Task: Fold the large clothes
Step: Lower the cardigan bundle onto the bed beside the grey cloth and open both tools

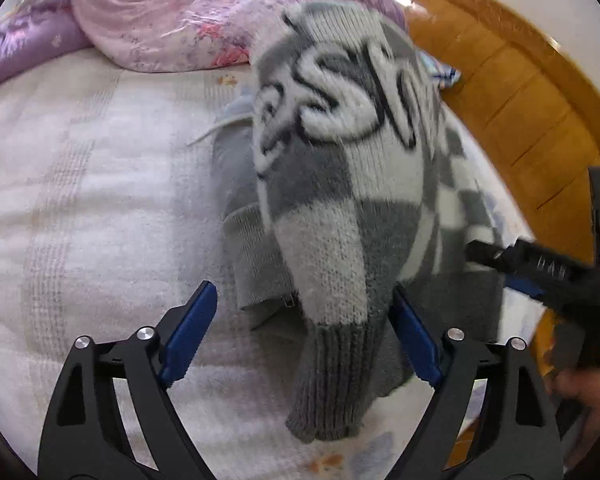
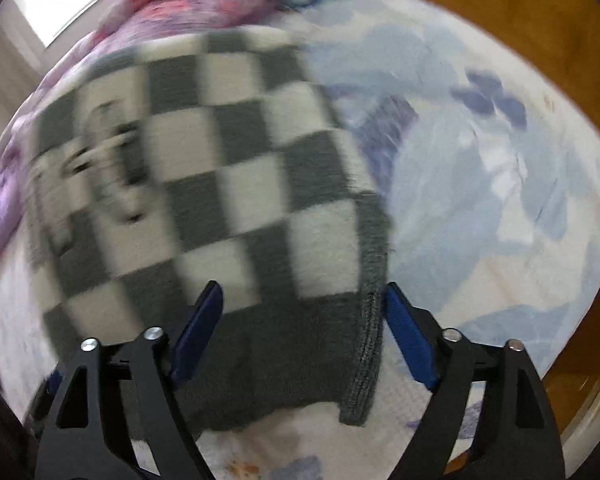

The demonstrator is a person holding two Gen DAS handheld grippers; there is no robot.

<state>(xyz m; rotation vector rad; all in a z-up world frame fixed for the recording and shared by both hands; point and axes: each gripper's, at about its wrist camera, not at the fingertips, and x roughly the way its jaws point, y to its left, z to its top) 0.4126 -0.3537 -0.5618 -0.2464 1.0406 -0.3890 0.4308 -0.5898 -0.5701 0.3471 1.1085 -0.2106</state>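
Checkered grey-and-white knit sweater, fuzzy, ribbed cuff, is spread on the white towelling bed cover; pink floral quilt is heaped behind. Left gripper and right gripper are held spread, nothing grasped.

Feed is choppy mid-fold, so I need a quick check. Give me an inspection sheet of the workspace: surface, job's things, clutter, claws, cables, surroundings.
Surface: bed with a pale textured cover; patterned blue sheet beyond.
Job's things: grey-and-white checkered sweater, heaped; its sleeve droops between the left claw's fingers.
Clutter: pink floral quilt bunched at the far end.
Claws: left claw open around the sleeve; right claw open over the ribbed hem.
Cables: nothing seen.
Surroundings: wooden bed frame; right view motion-blurred.
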